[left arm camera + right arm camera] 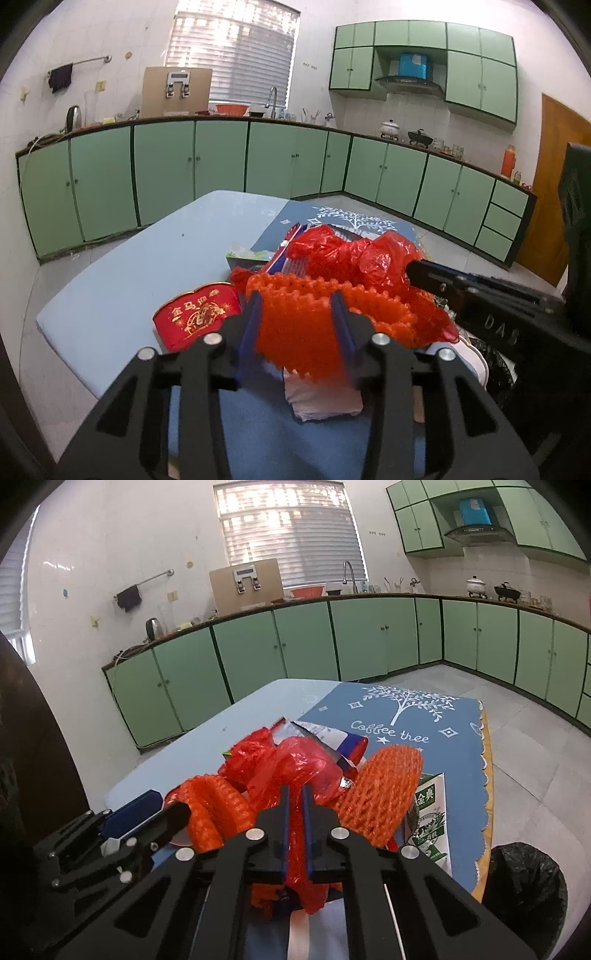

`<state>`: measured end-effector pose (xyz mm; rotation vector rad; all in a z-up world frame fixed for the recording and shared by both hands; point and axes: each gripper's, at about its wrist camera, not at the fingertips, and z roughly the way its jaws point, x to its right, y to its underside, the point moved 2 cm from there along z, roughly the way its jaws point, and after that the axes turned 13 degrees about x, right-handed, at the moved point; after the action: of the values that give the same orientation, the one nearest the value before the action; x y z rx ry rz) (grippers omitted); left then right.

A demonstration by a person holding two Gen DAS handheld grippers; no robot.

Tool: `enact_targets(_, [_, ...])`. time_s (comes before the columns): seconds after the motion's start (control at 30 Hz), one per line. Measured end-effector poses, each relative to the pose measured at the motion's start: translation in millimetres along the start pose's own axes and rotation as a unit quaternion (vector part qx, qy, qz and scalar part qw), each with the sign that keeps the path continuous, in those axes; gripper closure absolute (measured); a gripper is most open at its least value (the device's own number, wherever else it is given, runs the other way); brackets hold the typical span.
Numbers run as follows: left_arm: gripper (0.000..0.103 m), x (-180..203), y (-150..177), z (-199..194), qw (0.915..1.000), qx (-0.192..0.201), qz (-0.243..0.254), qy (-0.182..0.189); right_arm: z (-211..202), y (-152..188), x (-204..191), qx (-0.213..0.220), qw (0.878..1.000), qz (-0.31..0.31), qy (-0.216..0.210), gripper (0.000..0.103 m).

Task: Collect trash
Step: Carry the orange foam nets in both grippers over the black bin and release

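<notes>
A heap of trash lies on the blue table [122,273]. My left gripper [299,314] is shut on an orange foam fruit net [295,332] at the front of the heap. My right gripper [294,801] is shut on a crumpled red plastic bag [295,764]; the bag also shows in the left wrist view [354,258]. A second orange foam net [384,794] stands to the right of the bag. A red packet with gold print [199,317], a white tissue [321,398], a milk carton [430,823] and foil wrappers [332,738] lie around.
A bin lined with a black bag [524,878] stands by the table's right edge. A blue placemat with a white tree [406,716] covers the right of the table. Green cabinets [221,162] and a cluttered counter run along the walls.
</notes>
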<state>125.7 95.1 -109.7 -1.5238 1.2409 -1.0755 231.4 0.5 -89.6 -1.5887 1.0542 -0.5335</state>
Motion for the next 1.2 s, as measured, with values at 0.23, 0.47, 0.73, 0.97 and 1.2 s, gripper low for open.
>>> enact_targets(0.23, [0.060, -6.3, 3.6, 3.2, 0.9999, -0.011, -0.001, -0.013, 3.7, -2.2, -5.8, -0.002, 1.000, 0.005, -0.011, 0.067])
enact_targets(0.47, [0.056, -8.1, 5.3, 5.9, 0.9997, -0.016, -0.004, -0.020, 9.3, 2.0, -3.4, -0.015, 1.000, 0.012, -0.016, 0.090])
enact_targets(0.73, [0.042, -2.2, -0.5, -1.4, 0.9999, -0.009, -0.007, -0.006, -25.0, -19.1, 7.9, 0.036, 0.998, 0.044, -0.027, 0.101])
enact_targets(0.97, [0.036, 25.9, -1.4, -15.8, 0.9996, -0.002, 0.009, 0.025, -43.7, -28.7, 18.5, 0.056, 0.996, 0.060, -0.026, 0.103])
enact_targets(1.2, [0.036, 49.2, 19.1, -8.9, 0.9976, -0.022, 0.051, 0.042, -45.3, -17.6, 29.7, 0.029, 0.998, 0.058, -0.012, 0.099])
